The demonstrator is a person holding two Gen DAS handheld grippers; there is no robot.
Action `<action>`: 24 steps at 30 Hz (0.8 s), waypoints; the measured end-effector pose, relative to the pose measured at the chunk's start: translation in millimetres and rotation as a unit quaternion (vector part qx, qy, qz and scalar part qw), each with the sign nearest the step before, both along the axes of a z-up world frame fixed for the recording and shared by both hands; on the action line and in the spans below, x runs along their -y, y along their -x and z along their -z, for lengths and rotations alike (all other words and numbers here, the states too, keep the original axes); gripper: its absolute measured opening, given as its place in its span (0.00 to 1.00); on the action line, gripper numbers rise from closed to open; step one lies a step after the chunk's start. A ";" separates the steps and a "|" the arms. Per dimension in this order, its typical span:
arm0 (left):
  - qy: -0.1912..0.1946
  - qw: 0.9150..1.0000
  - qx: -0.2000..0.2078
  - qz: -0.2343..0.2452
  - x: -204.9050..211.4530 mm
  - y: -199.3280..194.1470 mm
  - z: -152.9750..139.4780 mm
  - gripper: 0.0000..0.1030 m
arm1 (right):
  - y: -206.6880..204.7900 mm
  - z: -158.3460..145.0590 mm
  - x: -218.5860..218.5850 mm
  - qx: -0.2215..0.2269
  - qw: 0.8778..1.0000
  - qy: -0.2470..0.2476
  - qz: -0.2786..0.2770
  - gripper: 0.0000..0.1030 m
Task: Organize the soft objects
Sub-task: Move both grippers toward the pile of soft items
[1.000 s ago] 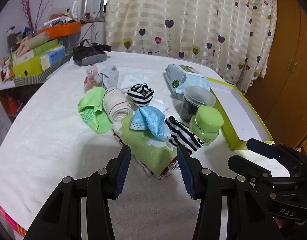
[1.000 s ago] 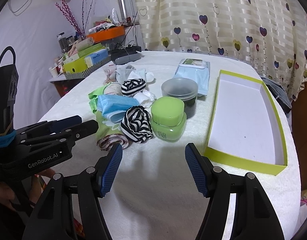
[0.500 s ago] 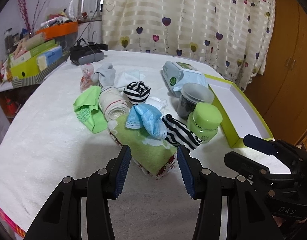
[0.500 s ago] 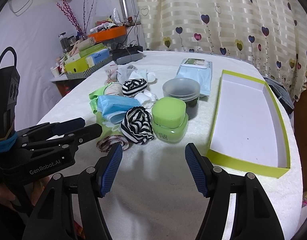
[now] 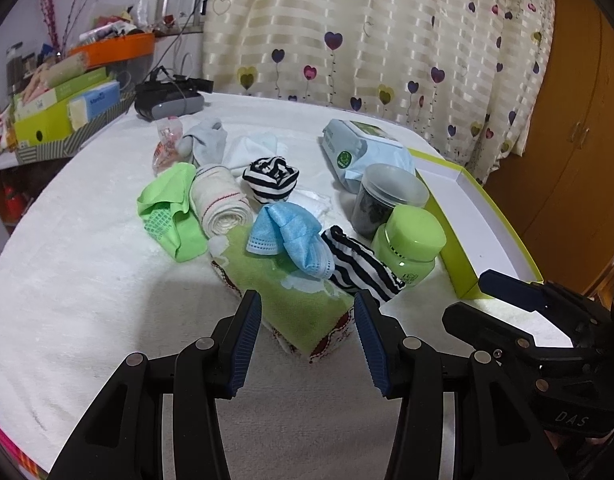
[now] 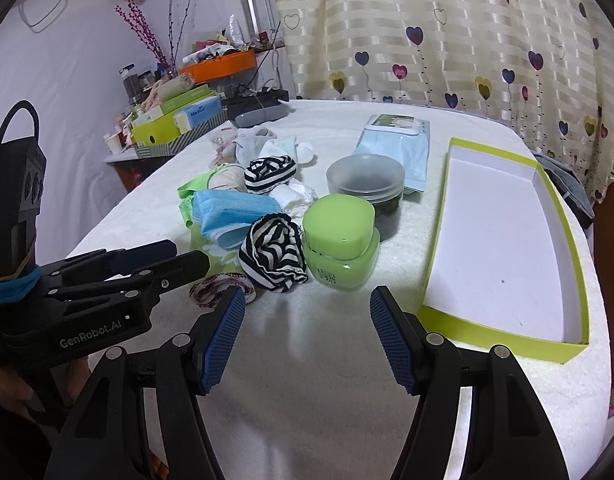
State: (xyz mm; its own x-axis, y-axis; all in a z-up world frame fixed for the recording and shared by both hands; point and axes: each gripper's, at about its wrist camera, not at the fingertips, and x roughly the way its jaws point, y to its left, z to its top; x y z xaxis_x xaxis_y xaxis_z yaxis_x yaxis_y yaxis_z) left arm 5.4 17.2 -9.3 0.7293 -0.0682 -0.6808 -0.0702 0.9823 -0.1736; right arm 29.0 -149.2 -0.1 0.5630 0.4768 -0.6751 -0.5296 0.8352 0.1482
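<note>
A heap of soft things lies on the white table. A folded green cloth (image 5: 295, 300) with a red-patterned edge is nearest; my open left gripper (image 5: 308, 340) straddles its near end. On it lie a blue face mask (image 5: 291, 236) and a black-and-white striped sock (image 5: 359, 268). Behind are a green sock (image 5: 167, 212), a rolled cream cloth (image 5: 221, 204) and a striped sock ball (image 5: 271, 178). My right gripper (image 6: 307, 340) is open and empty, in front of the striped sock (image 6: 273, 254) and a green jar (image 6: 341, 246).
A shallow lime-edged box (image 6: 503, 240) lies open at the right. A clear jar (image 6: 367, 184) and a wipes pack (image 6: 395, 148) stand behind the green jar. Grey and white socks (image 5: 211, 144) lie farther back. A cluttered shelf (image 5: 67, 100) is at the left.
My left gripper has moved forward, so its fingers now flank the near end of the green cloth. The right gripper has shifted slightly. Both stay open.
</note>
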 end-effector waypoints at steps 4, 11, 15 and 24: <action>0.002 1.000 0.000 -0.005 -2.0 -2.1 0.5 0.46 | -0.7 0.5 -1.5 -0.001 1.000 -0.002 -0.004 0.64; 0.005 1.000 0.003 -0.013 -5.6 -2.6 1.0 0.46 | -1.9 -0.8 -2.9 -0.001 1.000 -0.004 -0.010 0.64; 0.014 1.000 0.000 -0.016 -8.6 -3.3 3.3 0.46 | -1.5 -0.3 -5.8 -0.001 1.000 -0.003 -0.014 0.64; 0.038 0.999 -0.011 -0.021 -16.5 -8.3 12.6 0.46 | -1.4 1.9 -7.3 -0.002 1.000 0.003 -0.016 0.64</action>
State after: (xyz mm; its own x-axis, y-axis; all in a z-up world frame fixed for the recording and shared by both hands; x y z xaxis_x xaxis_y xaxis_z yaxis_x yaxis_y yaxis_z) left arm 13.7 33.6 -21.9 0.7174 -0.0902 -0.6908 -0.1149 0.9627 -0.2451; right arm 30.4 -141.9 -2.0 0.5447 0.4896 -0.6808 -0.5546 0.8193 0.1455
